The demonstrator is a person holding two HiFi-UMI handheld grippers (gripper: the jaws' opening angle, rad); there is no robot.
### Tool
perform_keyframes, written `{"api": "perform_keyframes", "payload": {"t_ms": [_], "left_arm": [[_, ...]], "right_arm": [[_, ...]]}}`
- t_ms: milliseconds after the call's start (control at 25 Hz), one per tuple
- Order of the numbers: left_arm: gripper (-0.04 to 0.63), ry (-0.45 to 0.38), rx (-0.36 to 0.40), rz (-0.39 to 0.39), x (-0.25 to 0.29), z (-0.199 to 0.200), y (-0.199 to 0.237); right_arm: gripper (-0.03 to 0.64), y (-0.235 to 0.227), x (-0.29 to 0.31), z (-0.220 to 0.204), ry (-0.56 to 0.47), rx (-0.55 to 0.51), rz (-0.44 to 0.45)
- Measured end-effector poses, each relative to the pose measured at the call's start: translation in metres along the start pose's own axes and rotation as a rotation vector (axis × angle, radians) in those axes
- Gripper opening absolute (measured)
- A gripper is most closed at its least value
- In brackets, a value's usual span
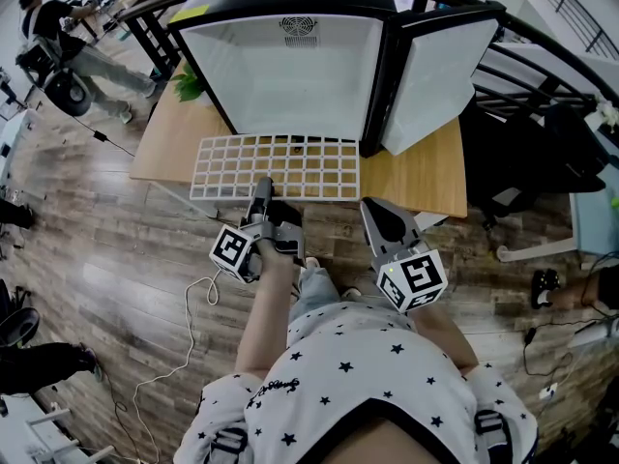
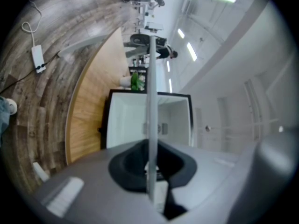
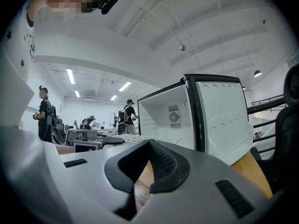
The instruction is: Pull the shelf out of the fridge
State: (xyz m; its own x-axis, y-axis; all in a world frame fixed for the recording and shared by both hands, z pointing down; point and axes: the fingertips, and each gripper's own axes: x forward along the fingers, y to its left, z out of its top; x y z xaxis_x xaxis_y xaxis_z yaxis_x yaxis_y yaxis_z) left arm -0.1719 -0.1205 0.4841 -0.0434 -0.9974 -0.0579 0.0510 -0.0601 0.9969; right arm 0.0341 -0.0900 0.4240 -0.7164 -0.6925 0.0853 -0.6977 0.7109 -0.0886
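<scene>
White wire-grid shelf (image 1: 280, 167), rectangular with square cells, lies flat on the pale wood-grain table (image 1: 421, 182) just in front of the open mouth of the black fridge (image 1: 290, 75), which has a smooth white liner; the fridge door (image 1: 435, 75) is swung to the right. Left gripper (image 1: 263, 188) pinches the middle of the shelf's near edge, and its own view shows the grid edge-on as a thin strip between the dark pads. Right gripper (image 1: 375, 209), grey with ribbed black pads, sits near and to the right, jaws pressed together on nothing.
</scene>
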Motion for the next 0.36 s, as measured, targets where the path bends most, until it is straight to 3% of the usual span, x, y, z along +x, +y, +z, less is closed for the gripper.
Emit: {"api": "perform_keyframes", "payload": {"t_ms": [360], "left_arm": [[0.031,0.008,0.032,-0.003,-0.0001,0.0014,-0.0004]], "right_arm": [[0.020,0.0011,-0.0005,0.0042,-0.006,0.000,0.002]]}}
